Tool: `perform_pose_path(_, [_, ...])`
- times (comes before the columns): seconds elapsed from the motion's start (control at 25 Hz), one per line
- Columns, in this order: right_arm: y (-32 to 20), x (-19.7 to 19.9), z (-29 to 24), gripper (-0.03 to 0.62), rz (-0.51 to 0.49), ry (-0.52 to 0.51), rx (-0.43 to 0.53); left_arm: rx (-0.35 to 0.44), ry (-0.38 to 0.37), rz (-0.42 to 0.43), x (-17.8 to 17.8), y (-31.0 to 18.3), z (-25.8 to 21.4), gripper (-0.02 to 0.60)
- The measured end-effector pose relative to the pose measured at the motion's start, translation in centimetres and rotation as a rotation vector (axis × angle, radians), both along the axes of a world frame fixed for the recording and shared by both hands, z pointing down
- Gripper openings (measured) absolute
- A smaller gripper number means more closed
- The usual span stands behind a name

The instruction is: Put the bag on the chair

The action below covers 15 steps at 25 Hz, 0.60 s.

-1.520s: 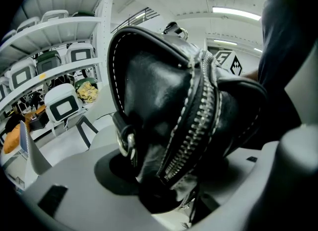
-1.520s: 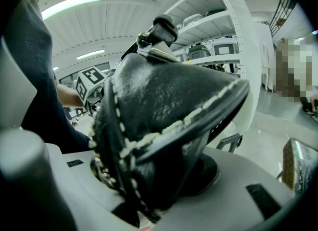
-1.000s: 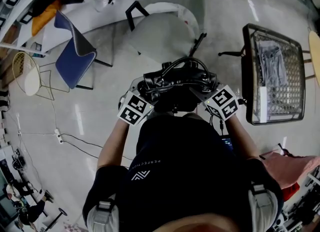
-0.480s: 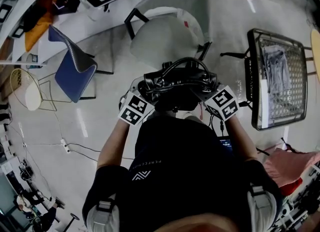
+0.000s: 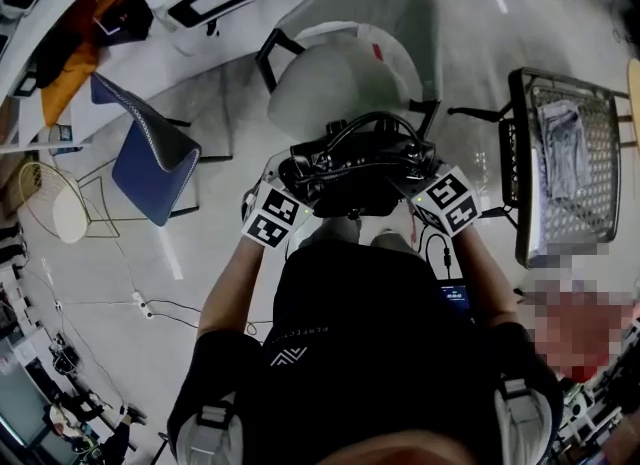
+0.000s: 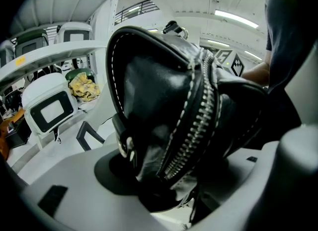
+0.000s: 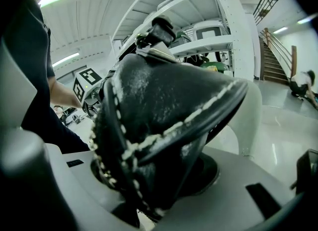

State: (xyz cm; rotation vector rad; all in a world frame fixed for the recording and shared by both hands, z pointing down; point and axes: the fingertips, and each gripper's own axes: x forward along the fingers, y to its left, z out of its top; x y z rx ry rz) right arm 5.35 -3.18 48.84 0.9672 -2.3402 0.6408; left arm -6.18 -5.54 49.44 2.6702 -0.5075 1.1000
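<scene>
Black leather bag (image 5: 360, 165), white stitching and a metal zip, hangs at the centre of the head view, carried lengthwise between my two grippers.

My left gripper (image 5: 296, 177) is on the bag's left end. In the left gripper view its fingers (image 6: 64, 195) pinch that end, with the zip running up between them.

My right gripper (image 5: 420, 173) is on the bag's right end. In the right gripper view its fingers (image 7: 248, 200) pinch the stitched seam there. Both pairs stand part-way spread by the thickness of the leather, pads pressed into it. The handles arch over the top of the bag.

Just above the bag in the frame is the grey chair (image 5: 340, 83), seat towards me. The bag's far edge overlaps the seat's front edge in the picture. It looks to be off the seat, but from this steep angle I cannot be sure.

Also noted:
- a blue chair (image 5: 150, 158) at the left of the frame
- a black mesh chair (image 5: 590, 193) at the right edge, with a grey cloth (image 5: 565, 148) lying on it
- cables (image 5: 150, 303) on the floor at lower left
</scene>
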Motion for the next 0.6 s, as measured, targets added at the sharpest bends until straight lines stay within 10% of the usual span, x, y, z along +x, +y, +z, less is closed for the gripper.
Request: perform_pose_path(0.6, [-5.8,-2.5,2.5,0.192,-0.047,0.016,-0.066,-0.052,0.013,-0.067,-2.7,-5.0,2.7,0.301])
